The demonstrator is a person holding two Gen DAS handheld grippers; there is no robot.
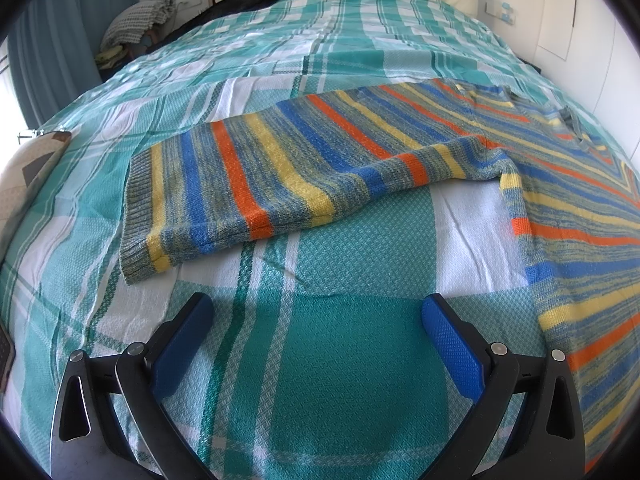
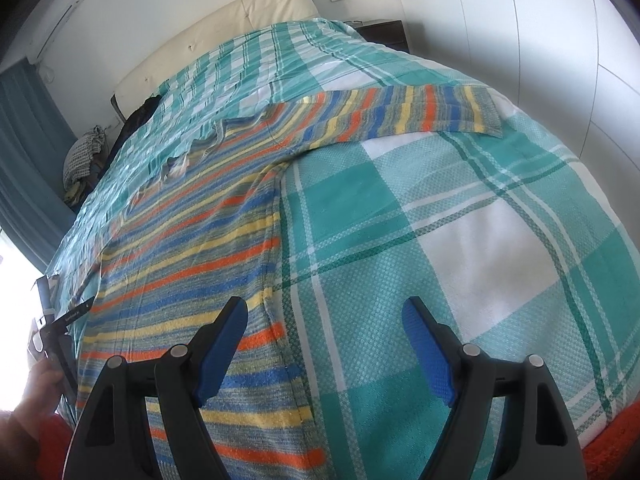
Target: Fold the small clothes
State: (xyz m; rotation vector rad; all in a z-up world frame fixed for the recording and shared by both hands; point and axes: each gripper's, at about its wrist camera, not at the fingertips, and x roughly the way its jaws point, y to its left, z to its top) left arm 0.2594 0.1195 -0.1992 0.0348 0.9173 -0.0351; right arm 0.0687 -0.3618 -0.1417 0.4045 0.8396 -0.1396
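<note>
Both tongs, left (image 1: 318,312) and right (image 2: 324,318), gape empty above the bed (image 1: 348,360); I keep the sweater (image 1: 280,176) spread flat, sleeves out, ready for folding.

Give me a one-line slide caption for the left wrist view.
Open left gripper hovers over the teal plaid bedspread, facing the outstretched sleeve of a striped sweater laid flat.

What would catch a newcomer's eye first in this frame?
The striped sweater, in orange, blue and yellow, lies flat on the teal plaid bedspread with both sleeves spread out sideways. Both grippers hover open and empty: the left gripper below one sleeve, the right gripper at the sweater's side edge.
</note>
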